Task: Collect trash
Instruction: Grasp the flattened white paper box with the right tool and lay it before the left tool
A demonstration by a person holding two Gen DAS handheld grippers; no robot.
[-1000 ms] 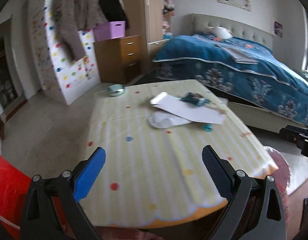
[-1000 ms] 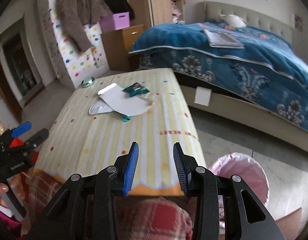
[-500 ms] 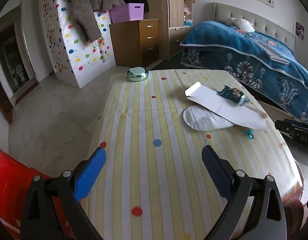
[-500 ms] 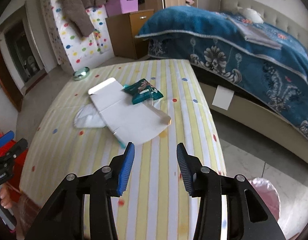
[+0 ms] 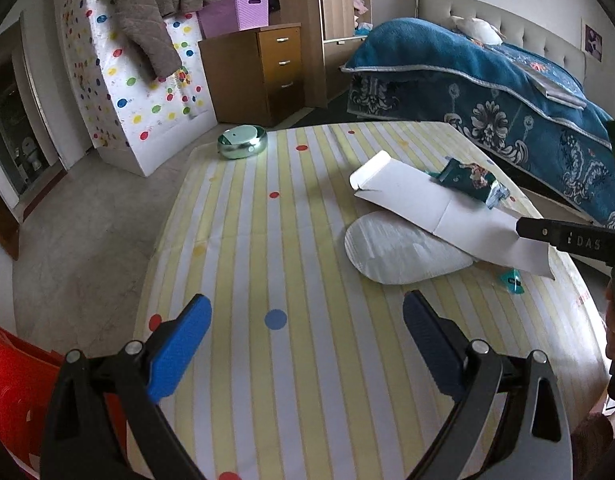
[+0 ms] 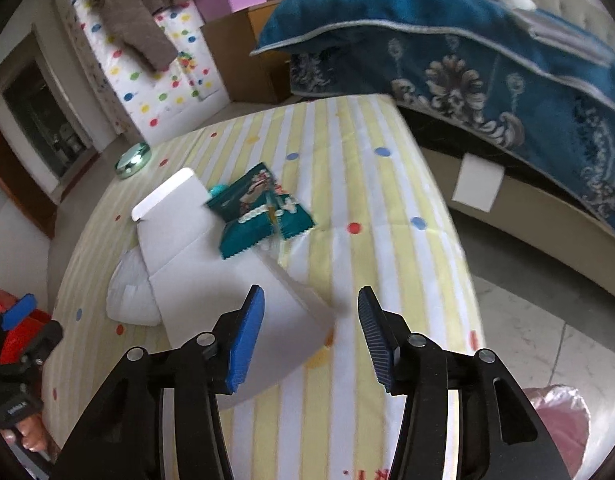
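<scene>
Pink plastic lines a bin (image 6: 563,412) on the floor beside the counter (image 6: 347,136); its contents cannot be seen. A flattened white carton (image 6: 211,276) lies on the counter, its near corner seen between the right fingers (image 6: 307,336), untouched; these have just been opening. A teal wrapper (image 6: 259,212) rests on the carton. The left fingers (image 5: 307,344) are spread wide over bare cloth.

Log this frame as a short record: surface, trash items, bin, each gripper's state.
surface: table with striped, dotted cloth
trash: flattened white carton; teal wrapper on it; white pouch partly under it; small teal scrap
other: shiny round tin at far corner
bin: pink-lined bin on floor
left gripper: open, empty
right gripper: open, jaws just widening, above carton's near end
</scene>
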